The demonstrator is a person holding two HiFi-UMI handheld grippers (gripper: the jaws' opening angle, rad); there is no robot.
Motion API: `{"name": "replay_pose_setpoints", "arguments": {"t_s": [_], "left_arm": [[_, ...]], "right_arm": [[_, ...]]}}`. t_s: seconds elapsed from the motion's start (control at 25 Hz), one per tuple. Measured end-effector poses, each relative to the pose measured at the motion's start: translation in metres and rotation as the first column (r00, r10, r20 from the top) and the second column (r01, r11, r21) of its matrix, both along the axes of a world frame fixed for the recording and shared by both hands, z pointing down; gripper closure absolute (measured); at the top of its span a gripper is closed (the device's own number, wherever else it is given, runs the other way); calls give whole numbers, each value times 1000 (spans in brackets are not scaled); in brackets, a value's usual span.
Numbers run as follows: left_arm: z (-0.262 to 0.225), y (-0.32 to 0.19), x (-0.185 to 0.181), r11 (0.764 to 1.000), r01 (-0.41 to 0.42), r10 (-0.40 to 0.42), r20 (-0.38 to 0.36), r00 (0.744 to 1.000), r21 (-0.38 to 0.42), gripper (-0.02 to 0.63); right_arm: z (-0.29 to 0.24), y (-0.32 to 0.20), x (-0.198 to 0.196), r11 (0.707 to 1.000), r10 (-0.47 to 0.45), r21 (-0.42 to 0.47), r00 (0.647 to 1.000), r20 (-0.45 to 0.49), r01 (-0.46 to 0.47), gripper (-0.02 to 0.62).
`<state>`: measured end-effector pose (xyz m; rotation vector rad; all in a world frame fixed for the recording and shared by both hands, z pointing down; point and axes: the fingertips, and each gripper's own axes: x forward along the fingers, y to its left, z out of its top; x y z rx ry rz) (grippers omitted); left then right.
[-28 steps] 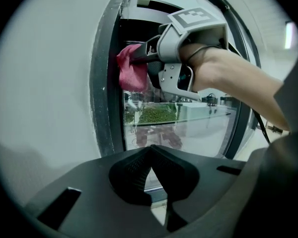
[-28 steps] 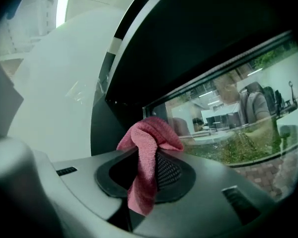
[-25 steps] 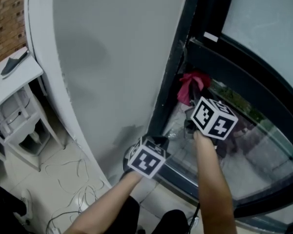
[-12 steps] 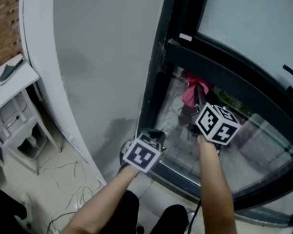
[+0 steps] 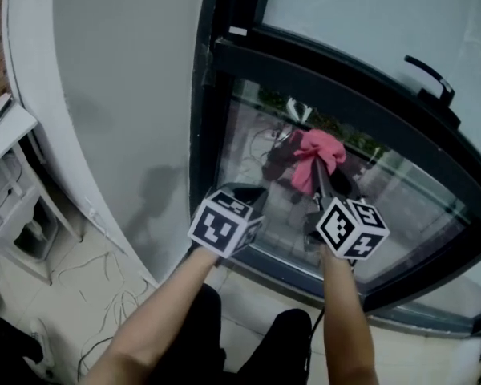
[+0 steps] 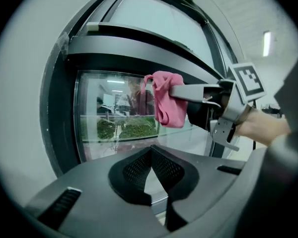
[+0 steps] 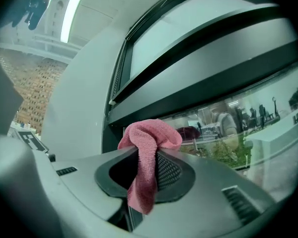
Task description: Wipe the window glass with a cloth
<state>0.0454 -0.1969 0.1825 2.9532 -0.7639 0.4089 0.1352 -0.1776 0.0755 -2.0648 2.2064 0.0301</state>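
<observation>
Pinching the pink cloth point(image 5: 319, 149) tight between its jaws, the right gripper point(image 7: 148, 155) holds it up before the window glass point(image 5: 401, 191) (contact unclear); the left gripper point(image 6: 150, 152), at the cloth's 8 o'clock, is closed, empty.

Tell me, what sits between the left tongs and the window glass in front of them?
Nothing: the left gripper view shows the left tongs facing bare window glass. The pink terry cloth hangs higher right, in the right tongs.
</observation>
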Motion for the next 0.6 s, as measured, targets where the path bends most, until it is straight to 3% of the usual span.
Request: {"name": "replay_pose_setpoints", "arguments": {"t_s": [0.6], "left_arm": [[-18,132,64,978,-188,197,-107,974,87,603]], "right_arm": [[55,166,46,993,113,-27,994,13,-112,517]]}}
